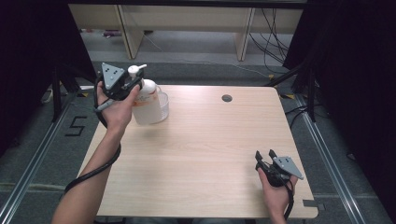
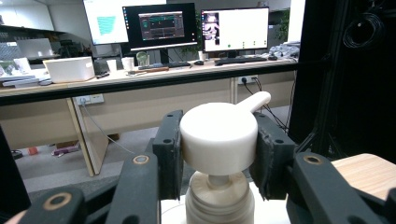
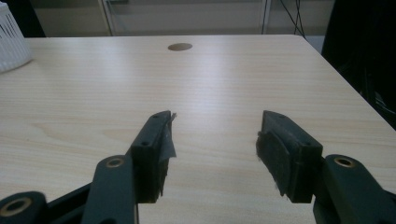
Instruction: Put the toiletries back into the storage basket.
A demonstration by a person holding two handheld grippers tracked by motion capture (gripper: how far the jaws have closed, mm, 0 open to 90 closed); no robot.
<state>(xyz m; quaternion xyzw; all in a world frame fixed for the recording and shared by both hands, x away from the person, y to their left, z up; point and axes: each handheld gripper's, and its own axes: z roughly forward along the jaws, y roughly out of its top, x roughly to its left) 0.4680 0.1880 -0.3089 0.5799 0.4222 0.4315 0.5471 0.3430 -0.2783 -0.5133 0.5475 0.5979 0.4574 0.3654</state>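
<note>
In the high view, a forearm is seen entering from the bottom left, and the left gripper (image 1: 122,83) is held at the far left corner of the table (image 1: 201,154), closed on the white pump head (image 1: 135,71) of a pump bottle (image 1: 144,95). The bottle is stood upright in a clear container (image 1: 161,108), its long axis vertical, its spout (image 1: 140,66) turned to the right and away. The right gripper (image 1: 265,154) is rested at the near right corner, well apart from the bottle; the left hand is by far the nearer.

In the left gripper view, the two black jaws are pressed against opposite sides of the round pump head (image 2: 218,137), gripped level from the side. The spout (image 2: 254,101) is pointed away and to the right, and the bottle neck (image 2: 219,198) is seen directly beneath. Any coming press or lift is judged to run along that vertical axis, straight through the grip.

In the right gripper view, the jaws are spread wide over bare wood, with nothing between them. A white ribbed basket (image 3: 11,39) is caught at the far left edge, and a round cable hole (image 3: 180,46) is seen ahead.
</note>
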